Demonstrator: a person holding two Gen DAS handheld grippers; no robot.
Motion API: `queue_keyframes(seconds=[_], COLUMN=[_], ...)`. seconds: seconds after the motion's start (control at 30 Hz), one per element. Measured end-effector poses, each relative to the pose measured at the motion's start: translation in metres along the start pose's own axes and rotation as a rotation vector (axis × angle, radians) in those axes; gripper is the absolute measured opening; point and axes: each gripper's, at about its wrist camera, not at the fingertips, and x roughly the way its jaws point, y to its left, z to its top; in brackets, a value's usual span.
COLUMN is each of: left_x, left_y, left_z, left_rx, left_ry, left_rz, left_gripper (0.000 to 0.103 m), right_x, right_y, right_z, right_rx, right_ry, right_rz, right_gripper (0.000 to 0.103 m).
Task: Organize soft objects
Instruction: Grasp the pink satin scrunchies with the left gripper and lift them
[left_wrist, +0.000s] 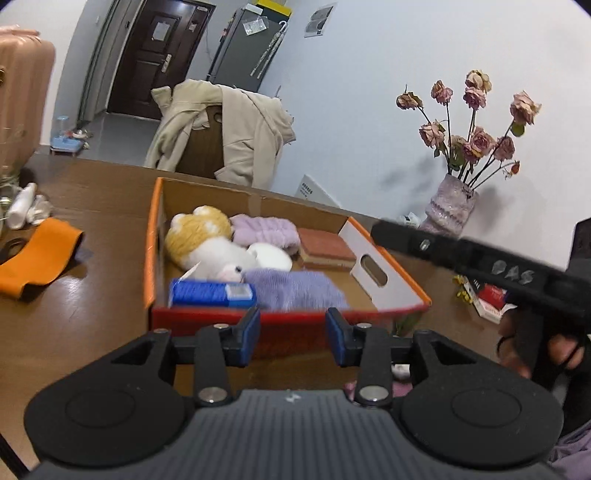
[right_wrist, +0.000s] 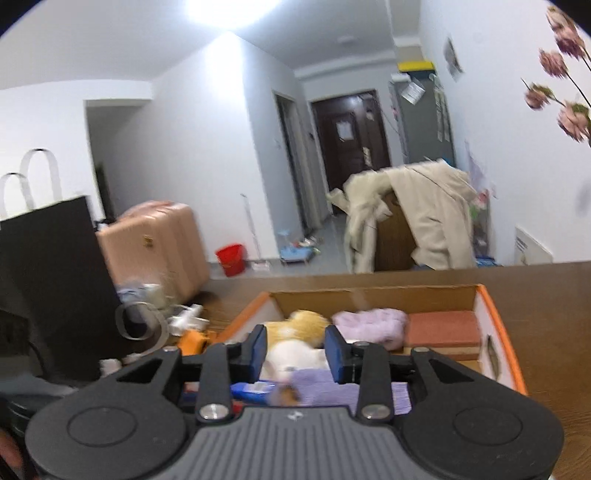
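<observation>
An open orange cardboard box (left_wrist: 384, 264) sits on the brown table. Inside lie a yellow and white plush toy (left_wrist: 207, 240), a fluffy lilac item (left_wrist: 266, 230), a lavender knit cloth (left_wrist: 295, 290), a brick-red sponge block (left_wrist: 325, 247) and a blue packet (left_wrist: 210, 293). My left gripper (left_wrist: 292, 334) is open and empty just before the box's red front wall. My right gripper (right_wrist: 294, 354) is open and empty above the box (right_wrist: 498, 325), over the plush toy (right_wrist: 295, 339). Its body also shows in the left wrist view (left_wrist: 480, 266).
An orange cloth (left_wrist: 37, 254) and white bottles (left_wrist: 24, 205) lie left on the table. A vase of dried roses (left_wrist: 450, 206) and a red and white pack (left_wrist: 489, 299) stand right. A chair with a beige coat (left_wrist: 229, 136) is behind. A black bag (right_wrist: 48, 269) stands left.
</observation>
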Motion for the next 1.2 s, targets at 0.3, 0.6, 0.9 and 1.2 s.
queue_keyframes(seconds=[0.3,0.6,0.9,1.2], left_x=[-0.054,-0.044,-0.019,0.016], left_y=[-0.015,-0.031,-0.040,-0.056], left_z=[-0.033,-0.056,-0.070,-0.072], left_rx=[0.020,0.048,0.056,0.075], left_ry=[-0.021,0.033,0.091,0.137], left_rz=[-0.024,-0.075,-0.082,-0.099], left_gripper=[0.042,0.043,0.043,0.045], right_x=[-0.059,-0.112,-0.126,-0.102], right_y=[0.033,0.026,0.004,-0.022], right_z=[-0.034,-0.072,-0.104,-0.126], right_rx=[-0.029,-0.031,-0.003,0.018], right_ry=[0.004,0.046,0.106,0.211], right_rz=[-0.026,-0.139,-0.187,-0.212], right_gripper=[0.044,0.049,0.049,0.046])
